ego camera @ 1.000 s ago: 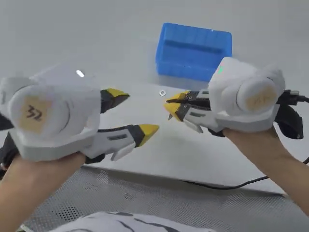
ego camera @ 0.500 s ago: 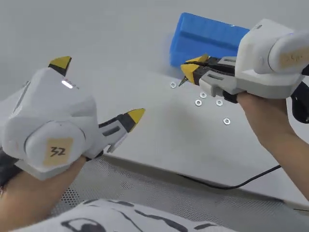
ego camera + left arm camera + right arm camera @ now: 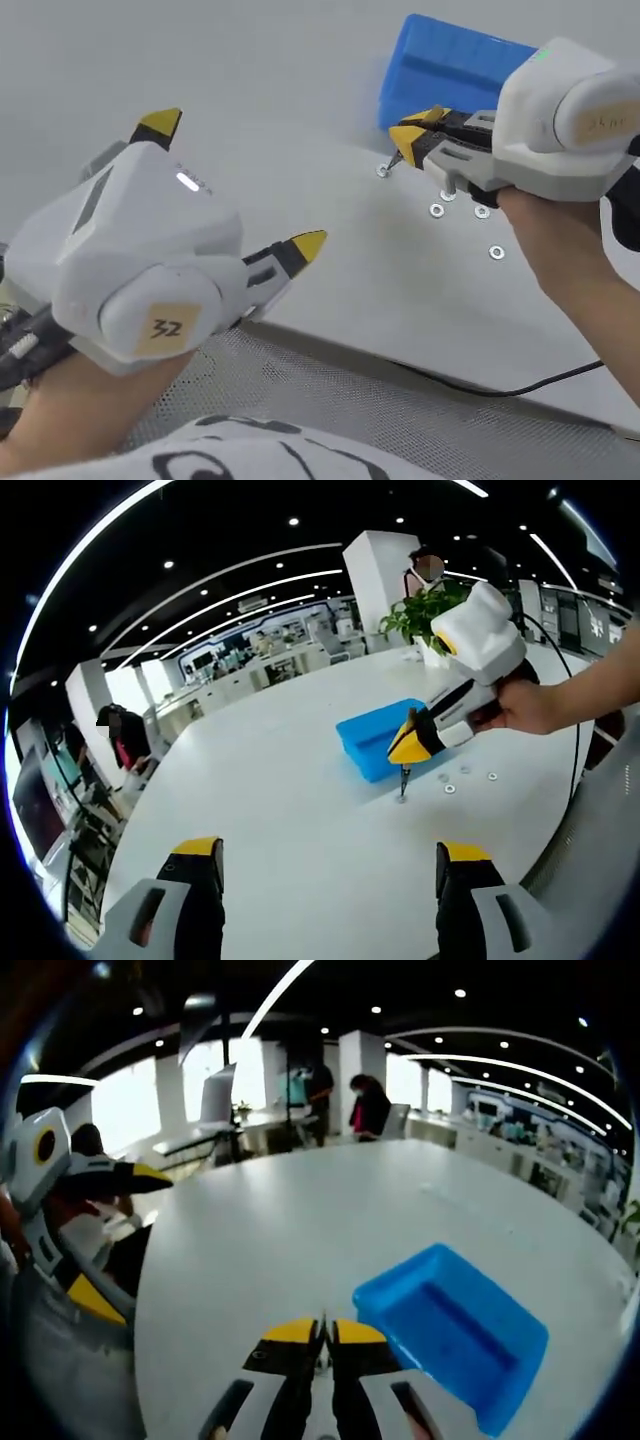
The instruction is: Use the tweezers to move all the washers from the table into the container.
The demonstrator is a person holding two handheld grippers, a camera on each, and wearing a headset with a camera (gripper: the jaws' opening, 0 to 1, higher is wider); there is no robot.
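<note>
Right tongs' [image 3: 416, 125] tweezers [image 3: 402, 780] now at washer [image 3: 381, 172] by container [image 3: 450, 60], left tongs [image 3: 328, 848] apart

The number "32" stands on an orange sticker [image 3: 167, 327] on the left tongs [image 3: 234, 183].

Left gripper [image 3: 234, 183] sits low and close to the body, jaws spread wide apart. Right gripper [image 3: 412, 128] is reached out farther ahead, tips angled down, jaws pinched tight on the tweezers [image 3: 402, 780].
</note>
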